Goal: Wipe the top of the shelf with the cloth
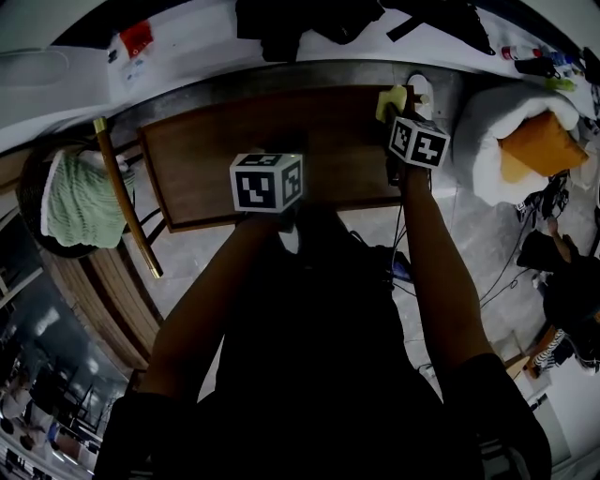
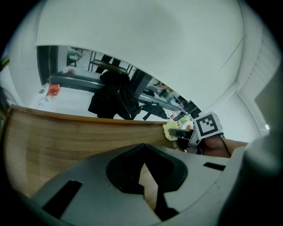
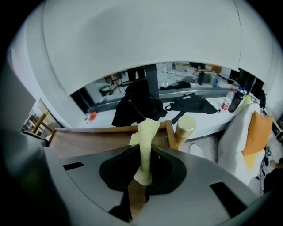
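The brown wooden shelf top (image 1: 206,159) lies below me. My right gripper (image 1: 405,117) is at its far right corner, shut on a pale yellow cloth (image 1: 392,101). In the right gripper view the cloth (image 3: 147,132) stands up out of the pinched jaws (image 3: 145,170), over the shelf's corner (image 3: 93,137). My left gripper (image 1: 267,183) hovers above the shelf's near edge, left of the right one. Its jaws (image 2: 143,148) meet at the tips with nothing between them, low over the wood (image 2: 66,137). From there the cloth (image 2: 170,130) shows at the far end.
A round brass post cap (image 3: 185,126) stands at the shelf's right corner. A brass pole (image 1: 127,197) and a green towel (image 1: 80,202) lie to the left. At the right, an orange pillow sits on a white cushion (image 1: 487,141). Dark clothes (image 1: 309,23) lie on the white table behind.
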`<state>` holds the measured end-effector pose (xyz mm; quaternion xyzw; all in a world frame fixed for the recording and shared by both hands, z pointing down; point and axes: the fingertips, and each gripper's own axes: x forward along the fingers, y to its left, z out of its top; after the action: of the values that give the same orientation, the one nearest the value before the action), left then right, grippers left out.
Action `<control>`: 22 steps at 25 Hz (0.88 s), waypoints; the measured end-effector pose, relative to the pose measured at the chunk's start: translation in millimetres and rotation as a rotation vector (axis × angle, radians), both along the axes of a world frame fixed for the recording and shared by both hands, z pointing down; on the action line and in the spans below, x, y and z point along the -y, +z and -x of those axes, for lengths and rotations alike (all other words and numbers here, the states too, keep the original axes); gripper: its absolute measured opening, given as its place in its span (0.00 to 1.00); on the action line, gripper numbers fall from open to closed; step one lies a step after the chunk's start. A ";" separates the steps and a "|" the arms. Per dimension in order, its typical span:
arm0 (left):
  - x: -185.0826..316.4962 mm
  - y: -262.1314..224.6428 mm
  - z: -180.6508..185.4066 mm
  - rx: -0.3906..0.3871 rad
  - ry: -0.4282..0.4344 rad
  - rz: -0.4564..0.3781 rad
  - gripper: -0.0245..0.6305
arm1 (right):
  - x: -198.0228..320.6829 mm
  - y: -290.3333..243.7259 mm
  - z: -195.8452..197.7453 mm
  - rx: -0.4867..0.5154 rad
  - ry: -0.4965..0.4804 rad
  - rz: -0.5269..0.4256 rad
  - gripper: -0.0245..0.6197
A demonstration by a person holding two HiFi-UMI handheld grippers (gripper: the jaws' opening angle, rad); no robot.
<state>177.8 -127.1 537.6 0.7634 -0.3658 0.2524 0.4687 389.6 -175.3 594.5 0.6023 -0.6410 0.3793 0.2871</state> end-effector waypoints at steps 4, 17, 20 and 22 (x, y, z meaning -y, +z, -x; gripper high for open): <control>-3.3 -6.1 26.0 -0.004 -0.041 0.003 0.05 | -2.6 -2.5 -8.7 0.001 0.057 0.019 0.12; 1.0 -77.9 178.9 -0.005 -0.128 -0.107 0.05 | 21.7 -83.1 216.5 0.248 -0.155 -0.159 0.11; -1.0 -90.3 230.7 0.004 -0.160 -0.110 0.05 | 31.7 -85.4 300.0 0.301 -0.234 -0.172 0.11; -1.5 -96.5 260.8 0.007 -0.167 -0.114 0.05 | 35.2 -84.1 351.0 0.332 -0.273 -0.167 0.11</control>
<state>-83.0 -125.6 441.1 0.7548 -0.4435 0.1943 0.4426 38.6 -210.5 510.4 0.4610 -0.7843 0.3765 0.1752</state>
